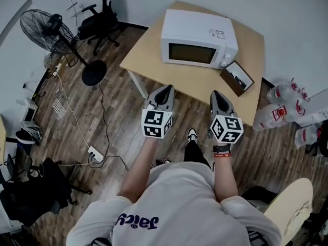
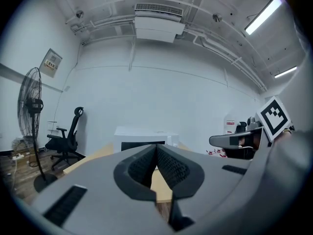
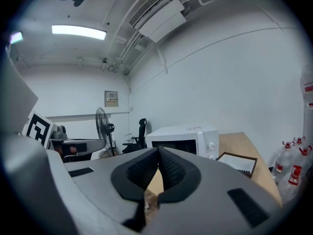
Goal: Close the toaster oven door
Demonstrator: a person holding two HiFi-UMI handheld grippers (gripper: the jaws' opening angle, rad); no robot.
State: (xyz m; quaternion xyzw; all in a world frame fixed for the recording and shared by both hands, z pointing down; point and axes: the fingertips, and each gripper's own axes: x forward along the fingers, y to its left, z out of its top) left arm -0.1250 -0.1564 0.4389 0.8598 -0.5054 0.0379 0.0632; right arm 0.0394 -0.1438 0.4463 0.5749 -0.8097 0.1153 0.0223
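Both jaws are together with nothing between them: left gripper has its ribbed pads meeting at the tip, and right gripper looks the same in its own view; closed jaws give a blunt nose for pushing, so that fits a door task, not a grasp.

You hold the pair side by side in front of you, roughly level and aimed at the toaster oven; both are over the near edge of the table and well apart from the appliance, touching nothing.

The oven sits toward the back of the table, front face turned to you and knobs on its right end; that puts the door square to both grippers, so either one could reach it straight on.

My read: the door already lies flush with the front; no gap or drop-down flap shows in the head view, and both gripper views show the dark window upright; so the task looks done, or there's nothing left to push.

A dark-framed tray sits just beside the oven's right front corner; if you do go in with the right gripper, keep left of it or you'll knock it off the edge.
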